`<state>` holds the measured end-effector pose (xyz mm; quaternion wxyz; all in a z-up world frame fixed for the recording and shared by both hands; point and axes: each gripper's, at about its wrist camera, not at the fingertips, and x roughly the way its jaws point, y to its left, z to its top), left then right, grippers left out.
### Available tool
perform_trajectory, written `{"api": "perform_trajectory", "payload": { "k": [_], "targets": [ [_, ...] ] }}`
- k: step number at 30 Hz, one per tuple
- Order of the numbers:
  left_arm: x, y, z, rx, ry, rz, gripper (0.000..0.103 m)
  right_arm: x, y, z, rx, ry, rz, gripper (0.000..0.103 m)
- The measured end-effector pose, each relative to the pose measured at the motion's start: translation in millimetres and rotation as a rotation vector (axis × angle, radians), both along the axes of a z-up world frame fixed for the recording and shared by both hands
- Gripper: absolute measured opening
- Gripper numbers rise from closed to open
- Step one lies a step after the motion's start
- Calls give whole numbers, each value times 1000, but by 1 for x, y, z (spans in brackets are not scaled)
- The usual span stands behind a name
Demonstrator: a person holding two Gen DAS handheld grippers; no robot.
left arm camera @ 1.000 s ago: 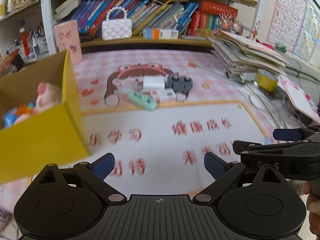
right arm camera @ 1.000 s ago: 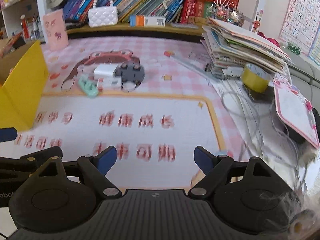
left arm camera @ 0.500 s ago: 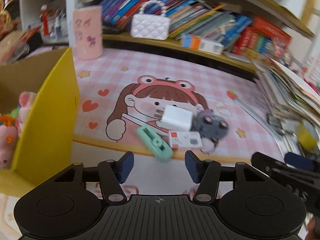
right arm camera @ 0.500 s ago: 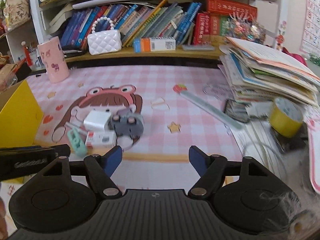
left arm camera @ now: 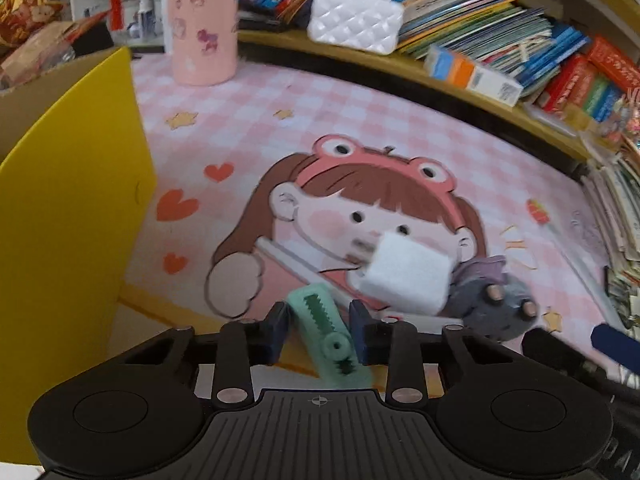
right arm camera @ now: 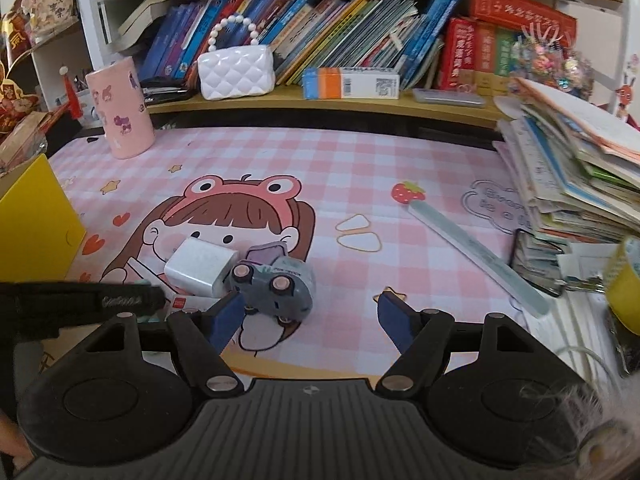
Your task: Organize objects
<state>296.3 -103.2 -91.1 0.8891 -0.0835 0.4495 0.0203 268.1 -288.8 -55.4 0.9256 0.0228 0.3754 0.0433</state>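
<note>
A small pile lies on the pink cartoon mat [right arm camera: 360, 168]: a mint green clip-like piece [left arm camera: 328, 332], a white charger block [left arm camera: 404, 276] [right arm camera: 200, 266], a grey toy car [left arm camera: 492, 308] [right arm camera: 276, 286] on its side, and a flat white and red box [right arm camera: 186, 304]. My left gripper [left arm camera: 318, 330] straddles the green piece, its jaws narrowed close to its sides. My right gripper [right arm camera: 310, 316] is open, its left finger beside the toy car. The yellow box [left arm camera: 68, 216] [right arm camera: 36, 224] stands at the left.
A pink cup [right arm camera: 120, 108] stands at the mat's back left. A shelf holds books, a white quilted purse [right arm camera: 236, 68] and an orange and blue carton [right arm camera: 350, 82]. A stack of papers [right arm camera: 572, 172], a ruler [right arm camera: 476, 248] and a yellow tape roll [right arm camera: 624, 280] lie at the right.
Both grippers moved forward to the pile. The left jaws narrowed around the green piece. The right gripper stayed open and came up to the toy car.
</note>
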Motion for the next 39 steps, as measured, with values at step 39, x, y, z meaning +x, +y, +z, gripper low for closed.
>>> {"api": "perform_trajectory", "payload": {
  "k": [39],
  "targets": [
    [-96,19,55,-99,-56,-165,23,-65,5,22,69,54,62,58]
  ]
}}
